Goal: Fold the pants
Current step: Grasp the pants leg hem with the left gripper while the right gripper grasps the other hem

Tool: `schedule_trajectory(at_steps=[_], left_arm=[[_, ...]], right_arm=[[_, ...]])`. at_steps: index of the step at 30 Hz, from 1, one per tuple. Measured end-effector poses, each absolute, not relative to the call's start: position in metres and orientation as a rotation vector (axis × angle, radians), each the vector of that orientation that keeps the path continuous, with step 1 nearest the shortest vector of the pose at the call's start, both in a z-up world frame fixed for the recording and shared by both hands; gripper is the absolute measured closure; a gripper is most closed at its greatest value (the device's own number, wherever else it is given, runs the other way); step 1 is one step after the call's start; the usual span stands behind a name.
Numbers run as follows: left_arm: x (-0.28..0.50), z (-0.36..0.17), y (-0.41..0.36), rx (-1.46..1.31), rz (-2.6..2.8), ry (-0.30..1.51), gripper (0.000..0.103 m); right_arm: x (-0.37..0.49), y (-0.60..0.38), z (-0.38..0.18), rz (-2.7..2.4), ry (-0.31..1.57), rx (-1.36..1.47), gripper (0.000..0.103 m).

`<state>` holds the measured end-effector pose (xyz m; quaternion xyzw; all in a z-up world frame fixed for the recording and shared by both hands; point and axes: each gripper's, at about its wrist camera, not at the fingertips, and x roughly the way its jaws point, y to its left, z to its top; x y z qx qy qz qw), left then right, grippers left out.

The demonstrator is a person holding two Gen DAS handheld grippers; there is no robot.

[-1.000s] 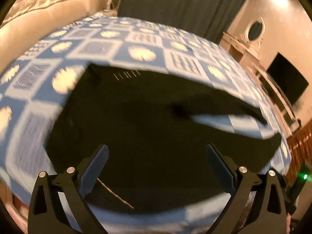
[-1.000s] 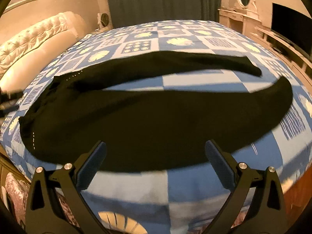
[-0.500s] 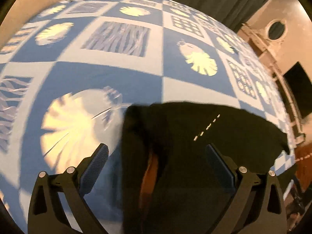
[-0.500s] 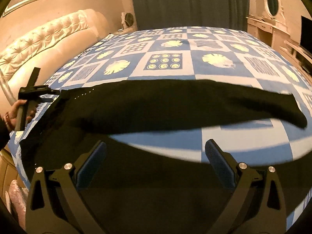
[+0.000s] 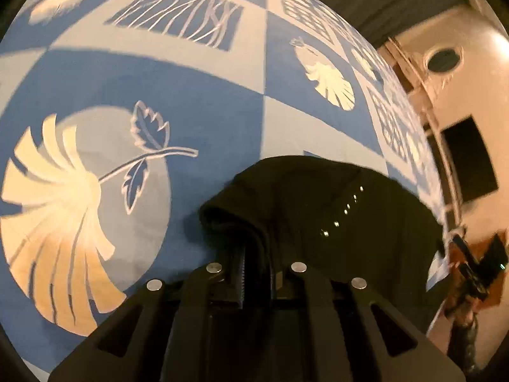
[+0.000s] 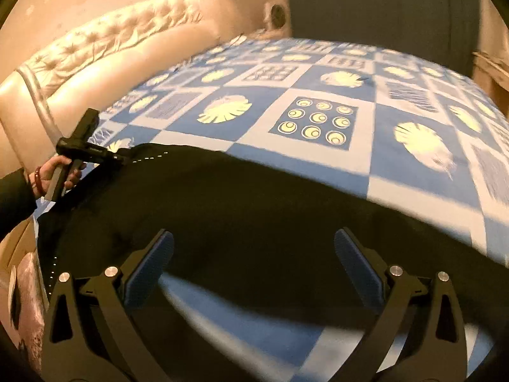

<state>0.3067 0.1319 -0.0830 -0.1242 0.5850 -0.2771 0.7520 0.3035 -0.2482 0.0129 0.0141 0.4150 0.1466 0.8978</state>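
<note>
Black pants (image 6: 254,203) lie spread across a blue and white patterned bedspread (image 6: 318,73), the waist to the left with a row of small pale stitches. In the left wrist view my left gripper (image 5: 257,254) has its jaws closing tight, pads pressed on a folded corner of the pants' waist (image 5: 334,197). The right wrist view shows that left gripper (image 6: 125,156) at the far left, held by a hand (image 6: 51,172). My right gripper (image 6: 254,270) hangs open above the near pant leg with nothing between its pads.
A tufted cream headboard (image 6: 95,47) runs along the bed's left side, with dark curtains (image 6: 381,6) behind the bed. A dark screen (image 5: 467,159) hangs on the wall to the right. The bed's near edge lies below my right gripper.
My left gripper went from wide open above the pants down to the waist corner and shut on it. The right gripper swung leftward over the pants, staying open.
</note>
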Motion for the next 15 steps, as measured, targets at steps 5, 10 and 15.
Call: schedule_trajectory(at_steps=[5,10,15], left_arm=[[0.31,-0.086,0.14,-0.311,-0.627,1.283,0.091],[0.309,-0.08,0.131,-0.208,-0.603,1.27,0.092],[0.314,-0.079,0.121,-0.143,-0.576,1.299,0.091]], right_arm=[[0.4,-0.274,-0.01,0.298,0.986,-0.051,0.002],[0.448,-0.265,-0.037,0.372,1.11,-0.115,0.016],[0.455,-0.255,-0.064,0.422,1.247,-0.181,0.077]])
